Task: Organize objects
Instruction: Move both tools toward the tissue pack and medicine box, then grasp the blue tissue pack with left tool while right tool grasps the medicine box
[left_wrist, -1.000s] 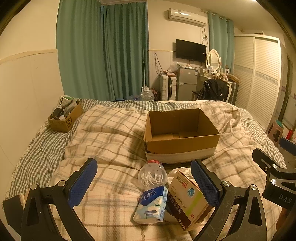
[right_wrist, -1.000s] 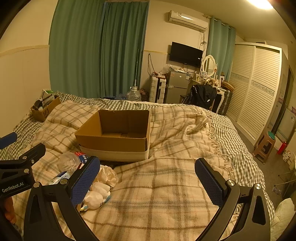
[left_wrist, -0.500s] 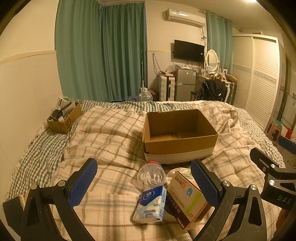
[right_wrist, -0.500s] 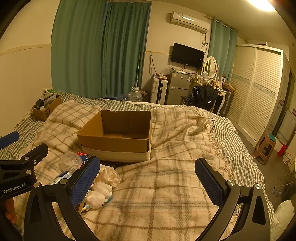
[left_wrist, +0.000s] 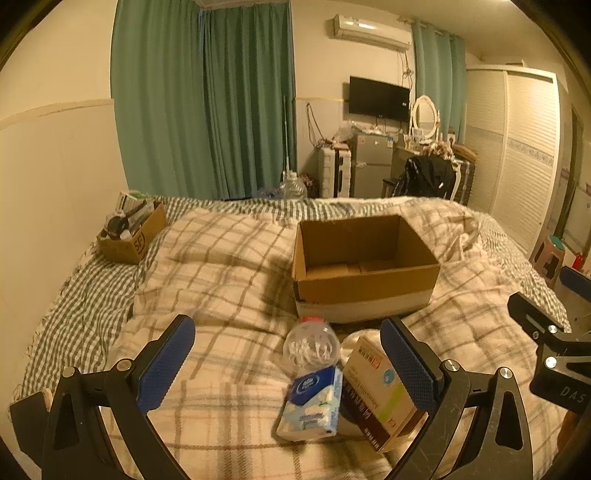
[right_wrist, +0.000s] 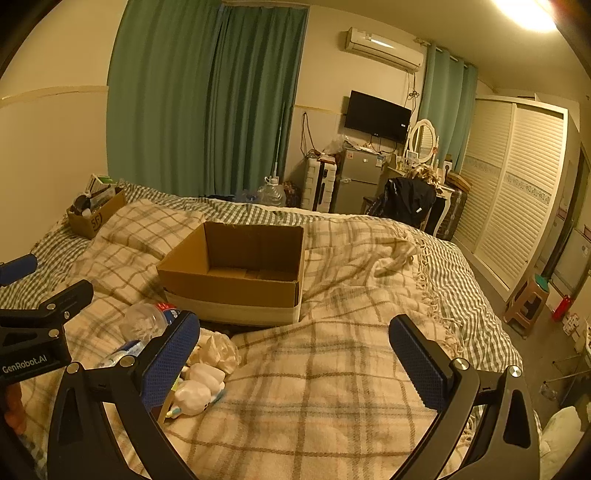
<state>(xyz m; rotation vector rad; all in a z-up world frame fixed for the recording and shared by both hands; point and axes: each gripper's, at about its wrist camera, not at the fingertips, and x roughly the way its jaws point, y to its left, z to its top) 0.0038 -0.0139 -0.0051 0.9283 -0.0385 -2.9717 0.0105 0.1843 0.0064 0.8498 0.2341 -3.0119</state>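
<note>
Several small things are lying in a loose heap on the plaid blanket (left_wrist: 229, 266) of the bed, just in front of the open cardboard box (left_wrist: 364, 266), which is sitting empty and upright. Nearest the box is resting a clear plastic bottle (left_wrist: 311, 347) on its side, its red cap pointing at the box wall; in front of it is lying a blue-and-white tissue pack (left_wrist: 312, 404), and touching that pack on its right is leaning a tan carton (left_wrist: 382, 386) with printed text. The right wrist view is also showing a crumpled white wad (right_wrist: 218, 349) and some small white toy-like pieces (right_wrist: 197, 395) in front of the box, too blurred to name. The left claw (left_wrist: 291, 365) is hovering over the heap with its blue pads (left_wrist: 166, 363) spread wide and nothing between them; the right claw (right_wrist: 295, 362) is likewise gaping wide over bare blanket, to the right of the heap. The bottle is probably light and thin-walled, so it is likely to dent and roll; gripping across its body near the shoulder looks safest. The tissue pack is looking soft and slick-wrapped, best pinched across its narrow faces. The carton is looking stiff and light, easiest taken across its thin sides.
</note>
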